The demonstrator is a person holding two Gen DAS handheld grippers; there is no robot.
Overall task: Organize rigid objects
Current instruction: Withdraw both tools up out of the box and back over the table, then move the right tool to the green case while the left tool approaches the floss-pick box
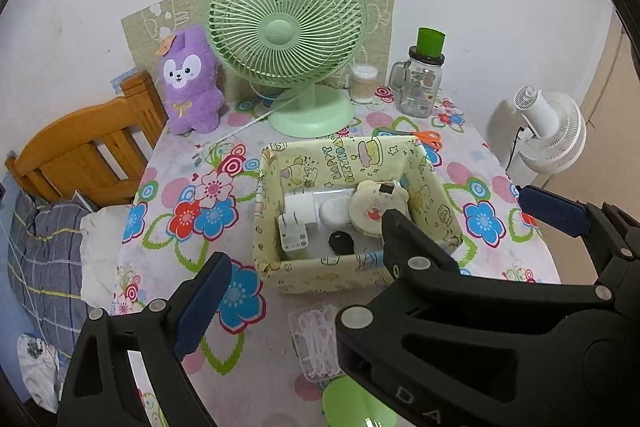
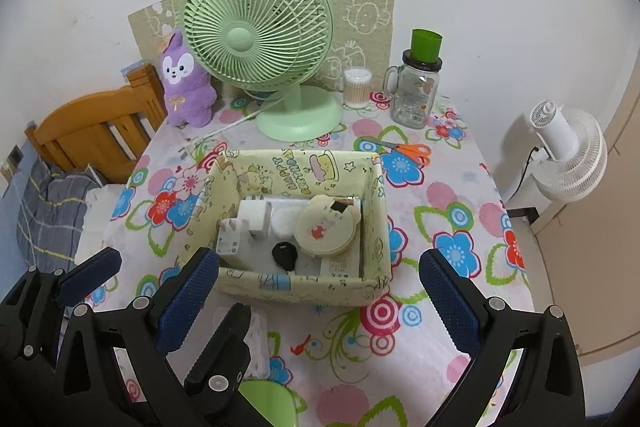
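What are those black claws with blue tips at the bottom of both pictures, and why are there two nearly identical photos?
There is no robot here. A person holds a claw tool in each hand, and each carries its own camera, hence two similar views. The left hand-held gripper and right hand-held gripper are both open and hold nothing. On the flower-patterned tablecloth stands a pale yellow cartoon-print fabric box containing a white plug adapter, a black key fob and a round cream bear-shaped case. Behind it stand a mint green desk fan and orange-handled scissors.
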